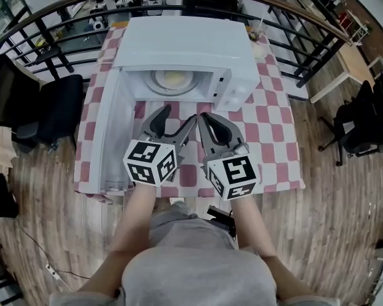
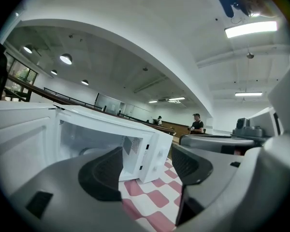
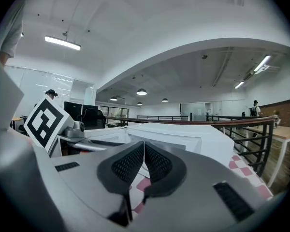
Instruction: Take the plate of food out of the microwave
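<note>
Your left gripper jaws stand wide, empty; right gripper jaws meet, empty. Plate of food sits at 12 o'clock, inside microwave.

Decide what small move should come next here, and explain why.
Probably ease the left gripper forward into the microwave toward the plate. The door stands open, the plate sits inside untouched, and the left jaws stand apart with nothing between them, short of the opening. The right gripper is shut.
</note>
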`<state>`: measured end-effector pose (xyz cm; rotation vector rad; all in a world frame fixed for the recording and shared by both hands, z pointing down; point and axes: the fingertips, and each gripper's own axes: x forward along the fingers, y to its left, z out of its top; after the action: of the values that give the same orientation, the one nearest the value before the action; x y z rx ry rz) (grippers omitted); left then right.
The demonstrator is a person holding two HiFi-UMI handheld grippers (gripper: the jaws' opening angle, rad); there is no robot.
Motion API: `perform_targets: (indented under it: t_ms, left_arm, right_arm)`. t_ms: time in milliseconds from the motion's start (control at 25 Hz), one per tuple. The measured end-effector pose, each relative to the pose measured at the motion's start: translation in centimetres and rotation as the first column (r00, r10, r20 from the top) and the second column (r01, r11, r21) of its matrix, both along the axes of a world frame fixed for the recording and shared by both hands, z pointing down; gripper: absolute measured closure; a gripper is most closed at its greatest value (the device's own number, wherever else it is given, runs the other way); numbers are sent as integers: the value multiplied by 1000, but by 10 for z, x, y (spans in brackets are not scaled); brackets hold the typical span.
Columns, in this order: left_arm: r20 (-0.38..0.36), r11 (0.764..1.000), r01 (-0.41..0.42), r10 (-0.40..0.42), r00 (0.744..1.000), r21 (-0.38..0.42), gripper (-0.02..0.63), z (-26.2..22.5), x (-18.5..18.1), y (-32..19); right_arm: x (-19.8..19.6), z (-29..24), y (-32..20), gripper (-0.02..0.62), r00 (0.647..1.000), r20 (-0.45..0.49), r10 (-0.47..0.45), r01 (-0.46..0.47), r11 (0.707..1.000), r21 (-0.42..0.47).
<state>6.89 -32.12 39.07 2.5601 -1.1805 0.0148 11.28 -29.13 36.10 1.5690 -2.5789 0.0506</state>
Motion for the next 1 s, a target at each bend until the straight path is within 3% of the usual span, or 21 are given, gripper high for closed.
perform_targets:
  t_ms: [240, 440, 1000]
  left_arm:
    - [-19, 999, 29, -30, 999, -46, 291, 15, -2, -23]
    - [-60, 991, 29, -37, 998, -129, 291, 30, -1, -35]
    - [-185, 937, 168, -232, 955, -306, 301, 67, -17, -72]
  right_arm:
    - [4, 7, -20, 569, 1000, 13, 3, -3, 1000, -15]
    - [10, 10, -34, 569, 1000, 25, 19, -18, 999, -30]
    - [8, 33, -53, 569, 999, -23, -34, 31, 994, -105]
